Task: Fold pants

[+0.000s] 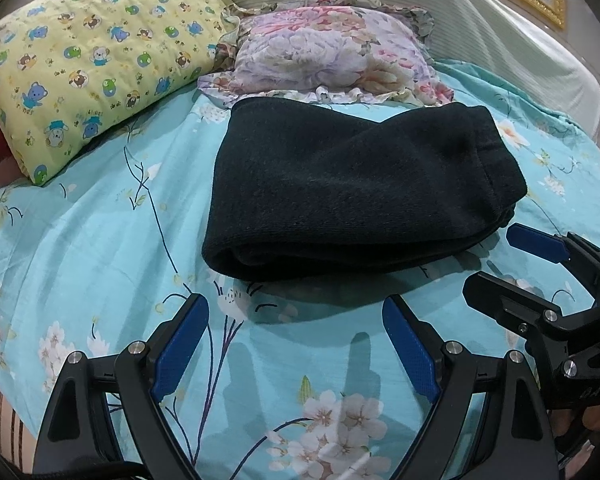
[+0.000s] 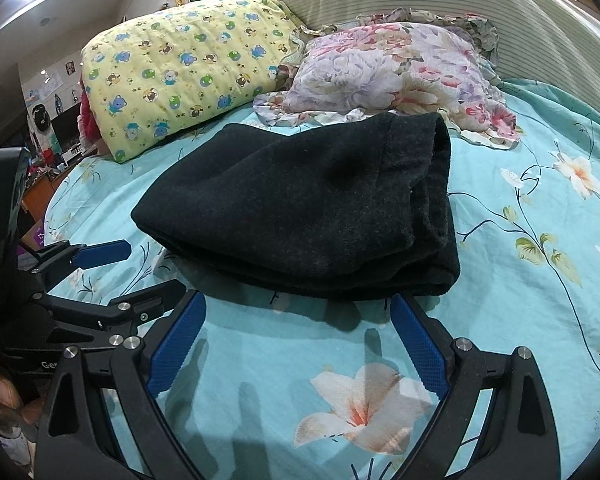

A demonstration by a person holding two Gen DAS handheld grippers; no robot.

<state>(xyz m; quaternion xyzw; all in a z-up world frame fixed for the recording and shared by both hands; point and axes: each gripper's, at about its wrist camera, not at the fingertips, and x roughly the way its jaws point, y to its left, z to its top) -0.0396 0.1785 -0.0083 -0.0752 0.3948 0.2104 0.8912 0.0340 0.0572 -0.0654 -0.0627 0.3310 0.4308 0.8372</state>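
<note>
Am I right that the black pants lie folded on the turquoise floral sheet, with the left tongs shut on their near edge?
Not quite: the left tongs are open and clear of the folded black pants, as the left wrist view shows. The pants do lie on the turquoise floral sheet.

Both tongs, left (image 1: 296, 312) and right (image 2: 298, 312), gape empty.

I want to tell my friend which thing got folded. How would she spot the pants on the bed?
Find the bed with the turquoise flowered sheet. In its middle, just in front of the ruffled floral pillow, lies a folded bundle: the pants. They are the only plain dark thing there, near-black and fuzzy, while everything around them is bright and patterned, like the yellow bear-print pillow.
</note>
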